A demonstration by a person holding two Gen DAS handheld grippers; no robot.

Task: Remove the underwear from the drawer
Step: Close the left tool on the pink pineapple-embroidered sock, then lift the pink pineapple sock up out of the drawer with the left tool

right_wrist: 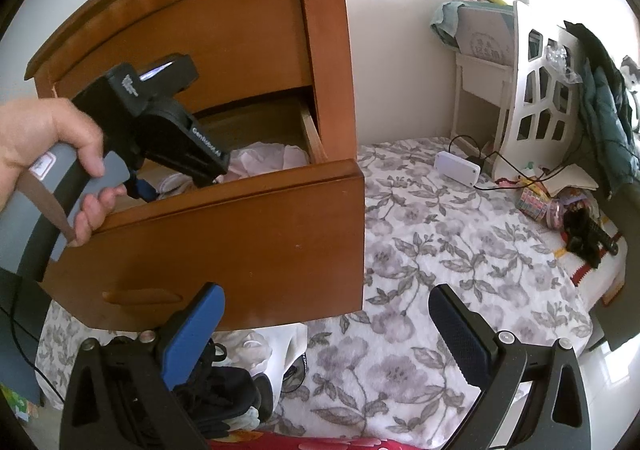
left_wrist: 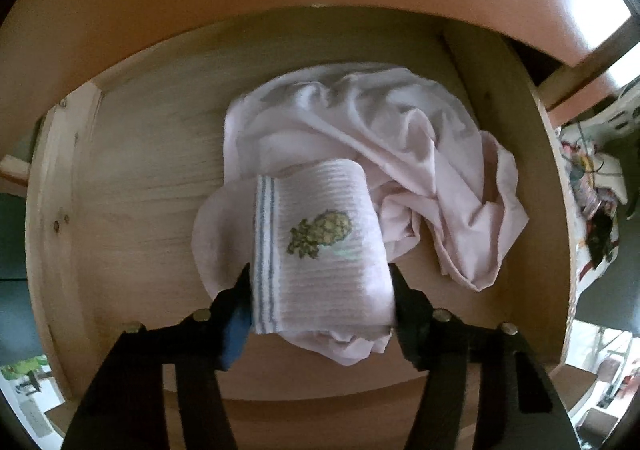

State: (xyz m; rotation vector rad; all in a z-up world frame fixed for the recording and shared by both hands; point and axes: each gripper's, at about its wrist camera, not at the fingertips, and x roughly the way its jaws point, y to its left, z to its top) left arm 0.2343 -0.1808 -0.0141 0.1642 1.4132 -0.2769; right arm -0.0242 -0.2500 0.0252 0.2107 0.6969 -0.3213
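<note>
Underwear sits inside the open drawer [left_wrist: 132, 178] of the wooden nightstand [right_wrist: 224, 34] — a ribbed white folded piece with a pineapple print [left_wrist: 320, 246], lying on top of a crumpled pale pink garment [left_wrist: 360, 138]. We have the left claw [left_wrist: 320, 290] pointing down into the drawer, with the folded piece directly between its fingers; its striped band runs along the finger on the left of that view. Both pads look to be touching the cloth, so we judge the claw clenched on the folded piece, though how firm the hold is we cannot say. The piece's long axis runs away from the claw, across the drawer floor. Our right claw [right_wrist: 328, 326] hangs released outside the drawer front, over the floral bedspread [right_wrist: 440, 234] — well apart from the drawer's contents, so the left hand is the nearer one.
</note>
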